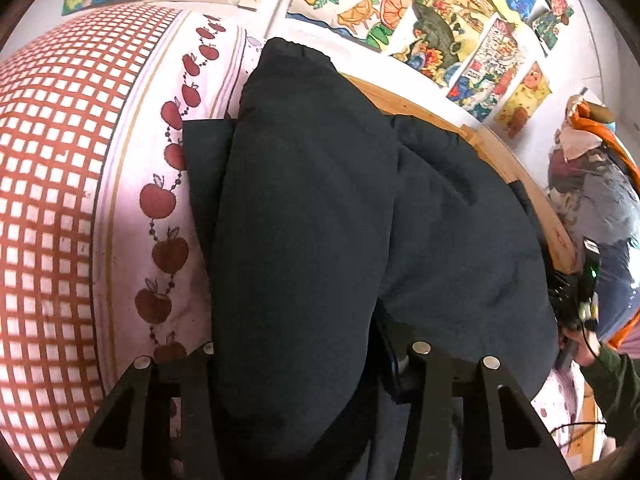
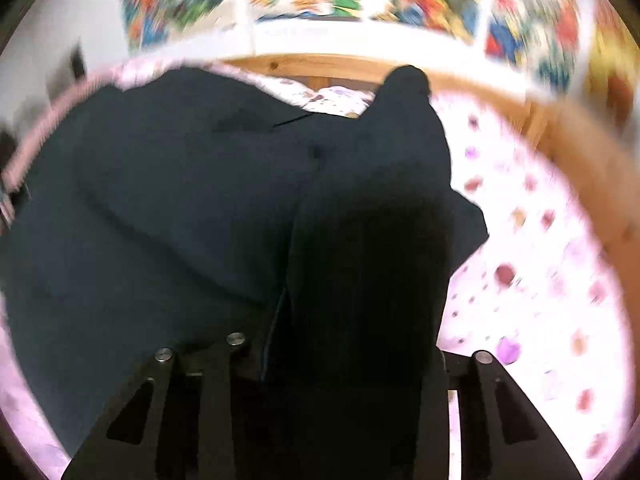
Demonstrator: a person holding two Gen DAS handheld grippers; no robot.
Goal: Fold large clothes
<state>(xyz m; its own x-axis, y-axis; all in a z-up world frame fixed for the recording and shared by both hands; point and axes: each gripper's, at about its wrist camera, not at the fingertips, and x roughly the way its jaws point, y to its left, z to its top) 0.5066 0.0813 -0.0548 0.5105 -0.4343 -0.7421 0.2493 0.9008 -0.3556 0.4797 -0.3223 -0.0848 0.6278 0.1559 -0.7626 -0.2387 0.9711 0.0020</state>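
Left gripper (image 1: 310, 364): you clench a jacket (image 1: 312, 208) sleeve.
Right gripper (image 2: 340, 354): you clench the other sleeve.
Jacket: spread on the bed (image 1: 56, 168).
Around: drawings (image 1: 436, 12) on the wall; wooden frame (image 2: 576, 152); clothes pile (image 1: 592, 184) beyond.

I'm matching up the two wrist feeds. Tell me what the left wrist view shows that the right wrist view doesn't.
Only the left wrist view shows the red checked pillow, the apple-print border and a hand holding the other gripper.

Only the right wrist view, which is blurred, shows the pink spotted sheet.

Both show the dark padded jacket bunched between their fingers, the wooden bed frame and the colourful pictures on the wall.
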